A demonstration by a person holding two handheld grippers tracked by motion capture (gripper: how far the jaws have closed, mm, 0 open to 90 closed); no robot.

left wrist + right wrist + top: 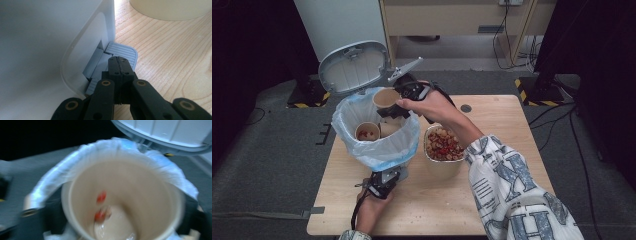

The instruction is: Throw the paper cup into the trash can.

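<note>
3 cups [386, 98] — 1 bin [377, 145], 1 bowl [443, 145].

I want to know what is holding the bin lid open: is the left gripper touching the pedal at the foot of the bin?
Touching. In the left gripper view the shut left gripper rests its tips on the grey ribbed pedal of the bin, no gap between them.

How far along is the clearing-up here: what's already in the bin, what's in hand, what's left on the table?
Done: two paper cups already lie in the lined bin, whose lid stands open. In hand: the left gripper, fingers shut, presses the bin's pedal; the right gripper has a third cup over the bin mouth, grip unclear in the blur. Left: a tub of food remains on the table.
</note>
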